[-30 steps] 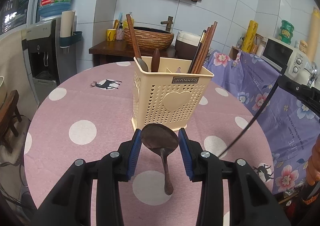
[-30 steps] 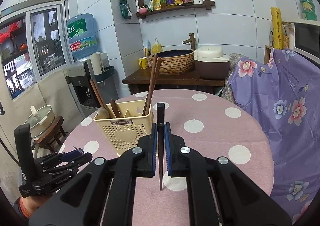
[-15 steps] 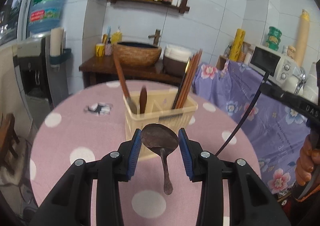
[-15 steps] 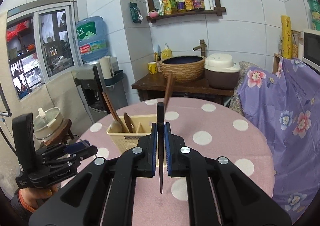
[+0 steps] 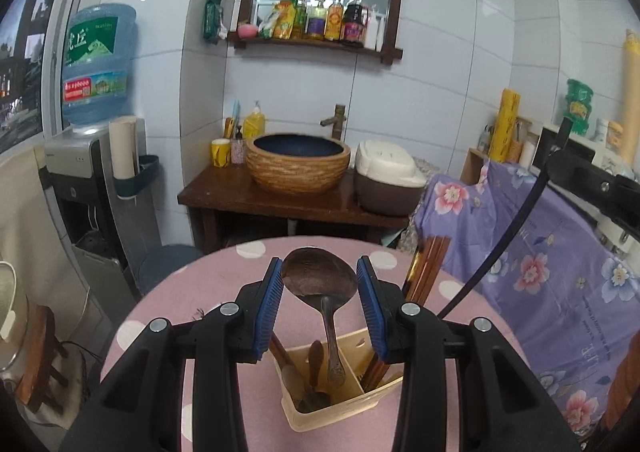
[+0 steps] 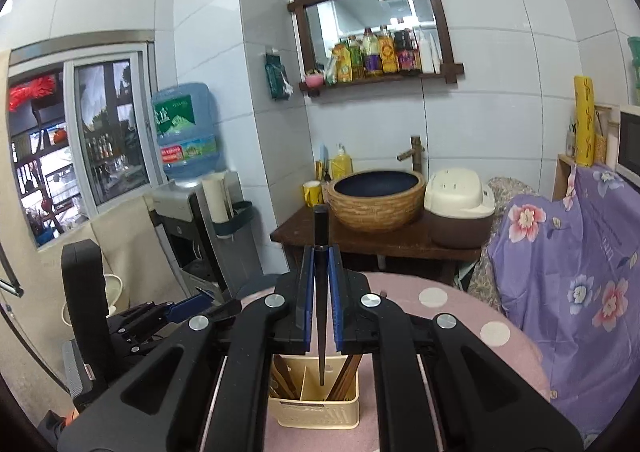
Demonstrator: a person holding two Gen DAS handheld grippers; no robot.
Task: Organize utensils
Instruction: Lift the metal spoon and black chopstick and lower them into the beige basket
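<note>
Surface (image 5: 224, 284): round, covered in a pink cloth with white dots; it carried the utensil holder.
Utensil holder (image 5: 304, 418): cream plastic, divided into compartments, standing upright on the surface below both tools; in the right wrist view it (image 6: 316, 410) sat directly under the closed fingers.
Left tool (image 5: 319, 298): clenched on the dark spoon, blue pads pressing the two sides of the bowl.
Right tool (image 6: 321, 302): clenched on the dark chopstick, pads nearly meeting on its shaft.
Spoon (image 5: 320, 284): held above the holder, long axis near vertical in the left wrist view, bowl at the top facing the camera, handle pointing down toward the holder's middle compartment; whether the handle tip touched the holder could not be told.
Chopstick (image 6: 321, 292): long axis near vertical, thick square end up above the pads, thin tip pointing down into the holder's opening.
Chopsticks in the holder (image 5: 424, 272): a reddish-brown bundle leaning up and to the right out of the right-hand compartment.
Other holder contents (image 5: 310, 376): a pale spoon and wooden pieces in the left compartment.
</note>
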